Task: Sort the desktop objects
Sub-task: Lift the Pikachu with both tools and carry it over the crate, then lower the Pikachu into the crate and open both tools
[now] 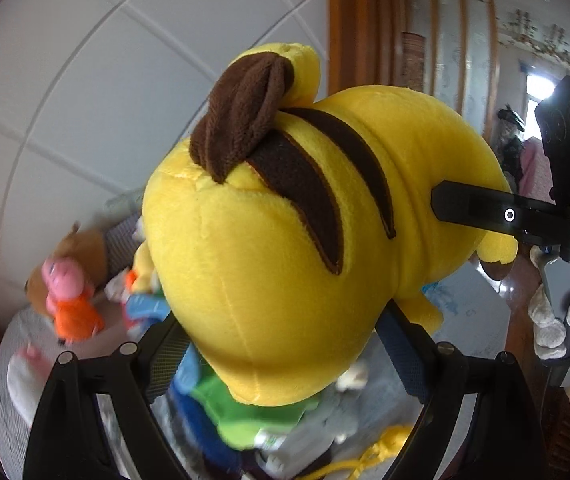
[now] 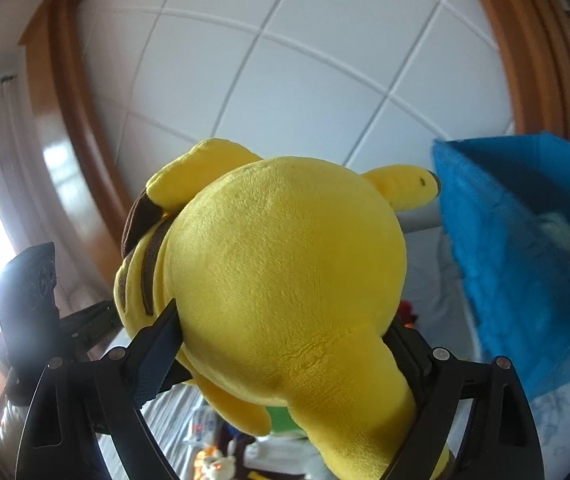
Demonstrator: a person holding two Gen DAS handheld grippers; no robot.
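Observation:
A big yellow plush toy [image 1: 285, 264] with brown stripes and a brown tail fills both views. Both grippers hold it up in the air. My left gripper [image 1: 281, 344] is shut on its rear end, fingers pressed into both sides. My right gripper [image 2: 285, 344] is shut on the toy's head end [image 2: 285, 272]. The right gripper's finger [image 1: 481, 212] also shows in the left wrist view, pressing into the toy's side. The left gripper's body [image 2: 37, 300] shows at the left of the right wrist view.
Below lies a table [image 1: 17, 360] with several small toys: a pink and orange pig plush [image 1: 69, 296], a green and blue plush [image 1: 241, 416], a brown plush [image 1: 85, 248]. A blue fabric bin [image 2: 525, 256] stands at the right. A white tiled wall is behind.

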